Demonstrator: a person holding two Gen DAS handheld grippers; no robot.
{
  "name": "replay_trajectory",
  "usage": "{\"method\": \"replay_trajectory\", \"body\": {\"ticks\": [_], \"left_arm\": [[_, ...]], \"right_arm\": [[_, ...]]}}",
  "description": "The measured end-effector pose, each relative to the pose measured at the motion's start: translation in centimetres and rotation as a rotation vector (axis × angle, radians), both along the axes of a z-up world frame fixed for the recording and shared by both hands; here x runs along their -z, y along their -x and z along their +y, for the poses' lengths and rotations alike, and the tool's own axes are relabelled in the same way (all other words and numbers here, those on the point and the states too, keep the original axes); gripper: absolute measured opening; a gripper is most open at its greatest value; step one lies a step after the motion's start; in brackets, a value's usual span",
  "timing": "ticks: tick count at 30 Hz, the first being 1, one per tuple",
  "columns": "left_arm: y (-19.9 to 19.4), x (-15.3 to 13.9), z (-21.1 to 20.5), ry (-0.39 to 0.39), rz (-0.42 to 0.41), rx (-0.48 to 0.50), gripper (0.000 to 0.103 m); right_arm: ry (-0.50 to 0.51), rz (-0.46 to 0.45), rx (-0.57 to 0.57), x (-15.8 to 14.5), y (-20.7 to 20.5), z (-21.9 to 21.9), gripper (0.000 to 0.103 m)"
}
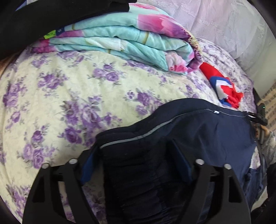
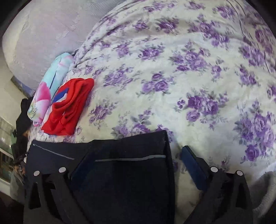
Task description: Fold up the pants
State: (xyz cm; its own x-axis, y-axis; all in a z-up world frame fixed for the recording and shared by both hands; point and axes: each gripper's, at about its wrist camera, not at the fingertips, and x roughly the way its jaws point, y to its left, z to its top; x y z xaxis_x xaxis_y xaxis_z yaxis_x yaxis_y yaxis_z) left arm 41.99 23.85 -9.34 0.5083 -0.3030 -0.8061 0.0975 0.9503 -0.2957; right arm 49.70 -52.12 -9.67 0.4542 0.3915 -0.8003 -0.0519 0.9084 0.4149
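Dark navy pants (image 1: 207, 137) with a thin grey stripe lie folded on the flowered bedsheet (image 1: 60, 86), near its front edge. My left gripper (image 1: 131, 146) is open over the gathered end of the pants; the fabric sits between its blue pads (image 1: 87, 168) without being pinched. In the right wrist view the pants (image 2: 120, 181) fill the lower middle. My right gripper (image 2: 137, 150) stands wide open across their right edge. Its left pad (image 2: 81, 165) is over the cloth and its right pad (image 2: 193, 165) over the bare sheet (image 2: 189, 69).
A folded turquoise and pink quilt (image 1: 120, 39) lies at the back of the bed, also visible at the left (image 2: 51, 82). A red, blue and white garment (image 1: 222, 89) (image 2: 69, 106) lies beside it. A black cloth (image 1: 51, 13) rests on the quilt. A lavender cover (image 1: 224, 25) lies beyond.
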Motion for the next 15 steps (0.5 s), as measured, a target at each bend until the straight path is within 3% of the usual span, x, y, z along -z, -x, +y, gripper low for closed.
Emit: {"method": "replay_trajectory", "body": {"ticks": [4, 5, 6, 7, 8, 11, 13, 15], "left_arm": [[-0.4, 0.0, -1.3, -0.081, 0.021, 0.023, 0.085], [-0.5, 0.0, -1.9, -0.120, 0.028, 0.021, 0.084], [-0.5, -0.1, -2.1, -0.138, 0.033, 0.007, 0.082], [-0.6, -0.2, -2.1, -0.146, 0.035, -0.014, 0.075], [-0.6, -0.3, -1.8, -0.143, 0.033, -0.038, 0.065], [-0.3, -0.6, -0.6, -0.057, 0.017, -0.080, 0.055], [0.0, -0.6, -0.7, -0.057, 0.000, -0.082, 0.054], [0.2, -0.8, -0.7, -0.050, -0.020, -0.089, 0.052]], "right_arm": [[0.015, 0.018, -0.011, -0.2, 0.1, 0.3, 0.100], [0.004, 0.010, -0.007, -0.3, 0.3, 0.4, 0.095], [-0.001, 0.005, -0.014, -0.4, 0.5, 0.6, 0.086], [0.010, 0.000, -0.022, -0.6, 0.7, 0.6, 0.063], [0.020, -0.003, -0.015, -0.6, 0.8, 0.5, 0.048], [0.004, -0.016, 0.013, -0.5, 0.8, -0.1, 0.028], [0.009, -0.036, 0.010, -0.8, 0.9, -0.1, 0.017], [0.020, -0.059, 0.007, -1.2, 1.1, 0.0, 0.013]]}}
